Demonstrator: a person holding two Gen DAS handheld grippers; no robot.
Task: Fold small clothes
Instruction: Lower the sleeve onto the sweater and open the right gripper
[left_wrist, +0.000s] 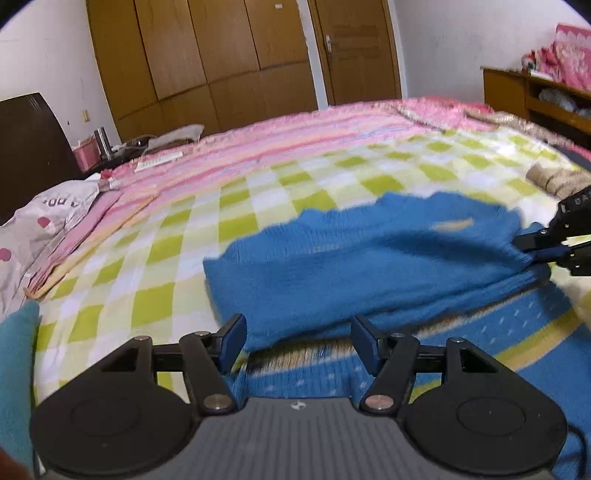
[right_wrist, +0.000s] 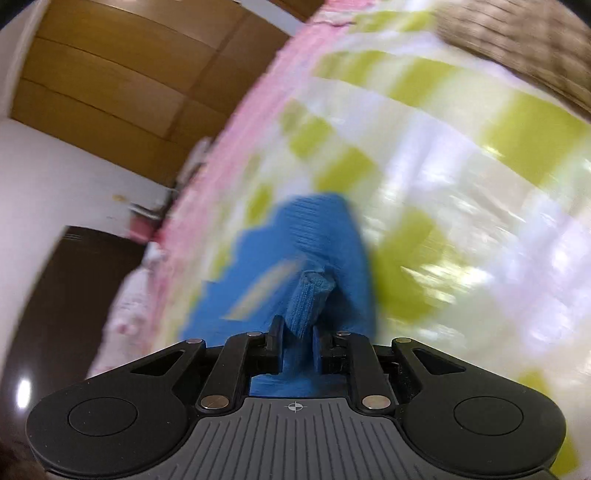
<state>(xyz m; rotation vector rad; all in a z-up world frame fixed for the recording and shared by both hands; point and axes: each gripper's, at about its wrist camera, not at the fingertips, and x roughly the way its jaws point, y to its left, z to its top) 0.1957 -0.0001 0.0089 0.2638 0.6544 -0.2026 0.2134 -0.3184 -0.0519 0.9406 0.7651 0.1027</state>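
Room: a bedroom with white walls, a brown wooden wardrobe (left_wrist: 207, 62) along the far wall and a door (left_wrist: 354, 51) beside it.
Bed: a bed (left_wrist: 332, 162) covered by a green-and-white checked blanket (left_wrist: 229, 221), with a pink striped cover (left_wrist: 295, 125) lying beyond it.
Headboard side: a dark headboard (left_wrist: 29, 147) at the left, a spotted pillow (left_wrist: 44, 218) below it, and a nightstand with small clutter, too blurred to name.
Far right: a wooden shelf (left_wrist: 535, 92) with pink fabric (left_wrist: 569, 51) on top; a brownish knitted item (left_wrist: 554, 177) lies on the blanket near the right edge.
Blue sweater (left_wrist: 369, 258): on the checked blanket in front of the left tongs, partly doubled over itself; its lower layer shows small white flecks and a yellowish band. Its right edge is lifted off the bed.
Left tongs (left_wrist: 297, 343): released, fingers (left_wrist: 232, 339) spread wide apart just above the near edge of the sweater, nothing between them.
Right tongs (right_wrist: 297, 347): clenched on a bunched fold of the blue sweater (right_wrist: 310, 302), the knit standing up between the pads; in the left wrist view they (left_wrist: 532, 249) pinch the sweater's right edge.
Sharpness: the right wrist view is heavily smeared, so the bedding there reads only as colour patches.
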